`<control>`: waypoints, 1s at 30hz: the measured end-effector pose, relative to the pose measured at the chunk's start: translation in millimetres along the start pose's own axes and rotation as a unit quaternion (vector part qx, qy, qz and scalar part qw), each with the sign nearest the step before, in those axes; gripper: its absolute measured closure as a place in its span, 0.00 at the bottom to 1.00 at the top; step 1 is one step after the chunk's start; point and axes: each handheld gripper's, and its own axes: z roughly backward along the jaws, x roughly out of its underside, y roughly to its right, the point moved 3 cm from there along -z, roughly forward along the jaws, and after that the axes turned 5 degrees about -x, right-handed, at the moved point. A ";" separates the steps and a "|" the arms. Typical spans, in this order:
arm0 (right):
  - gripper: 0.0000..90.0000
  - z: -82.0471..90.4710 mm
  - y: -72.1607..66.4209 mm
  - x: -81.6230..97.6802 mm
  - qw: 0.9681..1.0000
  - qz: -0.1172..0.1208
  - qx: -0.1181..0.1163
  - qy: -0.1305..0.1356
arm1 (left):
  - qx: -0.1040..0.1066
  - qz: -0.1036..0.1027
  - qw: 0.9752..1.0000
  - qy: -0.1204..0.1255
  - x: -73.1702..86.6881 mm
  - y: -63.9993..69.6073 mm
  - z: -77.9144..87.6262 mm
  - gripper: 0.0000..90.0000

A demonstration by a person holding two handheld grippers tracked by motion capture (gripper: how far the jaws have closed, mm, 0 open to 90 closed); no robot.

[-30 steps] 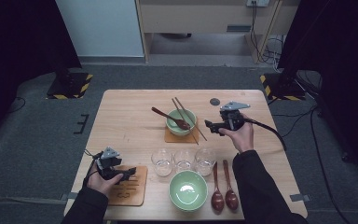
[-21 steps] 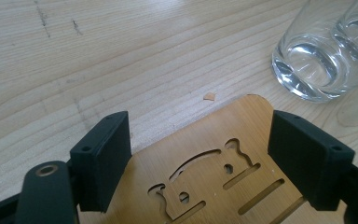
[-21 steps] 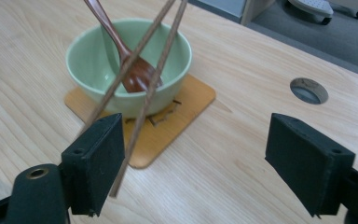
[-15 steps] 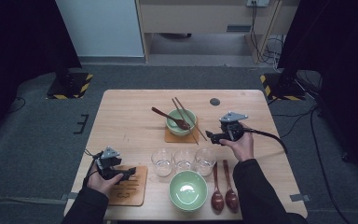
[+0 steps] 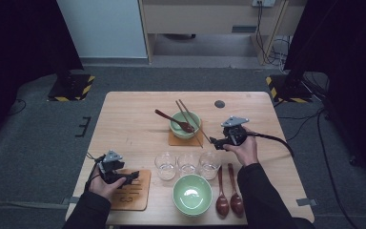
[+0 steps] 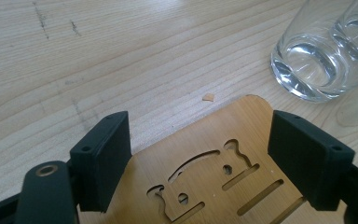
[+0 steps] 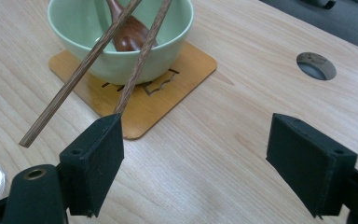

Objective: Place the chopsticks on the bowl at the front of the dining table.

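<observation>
Wooden chopsticks (image 5: 190,120) lie slanted across the far green bowl (image 5: 185,125), their upper ends over its rim and their lower ends reaching down past the coaster (image 5: 177,140) under it toward the person. In the right gripper view one chopstick tip sits just in front of the left jaw of the right tool (image 7: 200,163), whose jaws stand spread with nothing between them, low over the bare surface (image 5: 133,124). In the high view that right tool (image 5: 215,141) is just right of the bowl, pointing at the chopsticks' near ends. A dark wooden spoon (image 5: 172,119) rests in the same bowl, its handle sticking out to the left.

Nearer the person, three clear glasses (image 5: 188,163) stand in a row, with a second green bowl (image 5: 192,194) in front of them and two brown spoons (image 5: 228,198) lying side by side at its right.

At the near left corner the left tool (image 5: 132,176) hovers over a cut-out wooden coaster (image 6: 214,182), jaws spread to either side of it and not pressing on it. A glass (image 6: 321,56) stands close beyond that coaster in the left gripper view. A round grey plug (image 5: 219,104) sits in the surface at the far side.
</observation>
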 end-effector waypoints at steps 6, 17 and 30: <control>0.21 -2.3 -4.0 -0.2 1.000 -0.009 -0.013 0.003 | 0.000 0.000 1.000 0.000 -0.1 0.0 -0.1 0.23; 0.21 -7.7 -10.9 -0.6 0.999 -0.022 -0.036 0.013 | 0.000 -0.001 1.000 0.000 -0.3 -0.1 -0.2 0.23; 0.21 -9.9 -14.4 0.0 0.998 -0.028 -0.045 0.013 | 0.000 -0.002 1.000 0.000 -0.5 -0.1 -0.3 0.23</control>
